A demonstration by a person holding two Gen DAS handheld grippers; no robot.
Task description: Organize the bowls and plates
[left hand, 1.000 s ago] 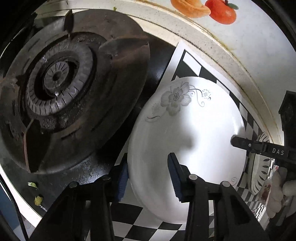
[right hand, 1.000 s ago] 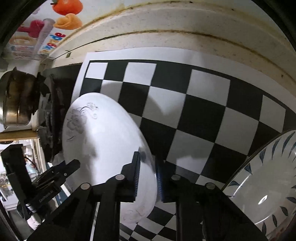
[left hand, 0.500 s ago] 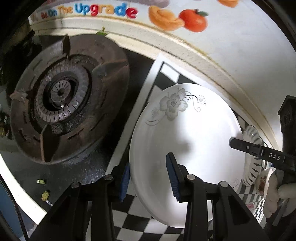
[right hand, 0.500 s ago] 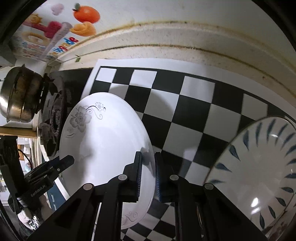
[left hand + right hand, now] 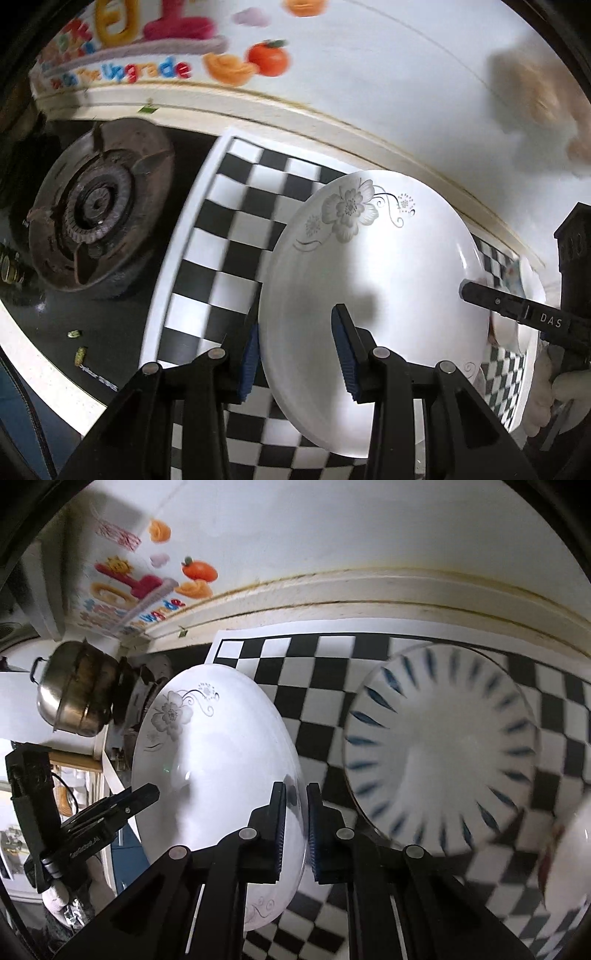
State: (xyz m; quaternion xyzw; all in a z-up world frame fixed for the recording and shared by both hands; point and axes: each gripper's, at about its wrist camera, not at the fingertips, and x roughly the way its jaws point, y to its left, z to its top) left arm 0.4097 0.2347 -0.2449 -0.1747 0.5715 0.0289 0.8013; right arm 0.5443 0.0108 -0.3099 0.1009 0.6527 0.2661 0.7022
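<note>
A white plate with a grey flower print point(image 5: 388, 258) hangs tilted above the checkered mat point(image 5: 229, 229), carried by both grippers. My left gripper point(image 5: 295, 347) is shut on its left rim, one blue pad under the rim and one inside the dish. In the right wrist view the same plate point(image 5: 214, 746) has its right rim pinched by my right gripper point(image 5: 295, 812), which is shut on it. The left gripper point(image 5: 147, 794) shows at the plate's far edge there. A white plate with blue dashes point(image 5: 439, 753) lies on the mat to the right.
A dark gas burner point(image 5: 99, 210) sits left of the mat, with a steel pot point(image 5: 74, 690) beyond it. A white bowl with red marks point(image 5: 569, 849) is at the right edge. The wall with coloured stickers point(image 5: 266, 62) and a raised ledge run along the back.
Both grippers have risen with the flower plate held between them, and it has come off the mat and shifted right. The burner has receded and the blue-dashed plate has come into fuller view.
</note>
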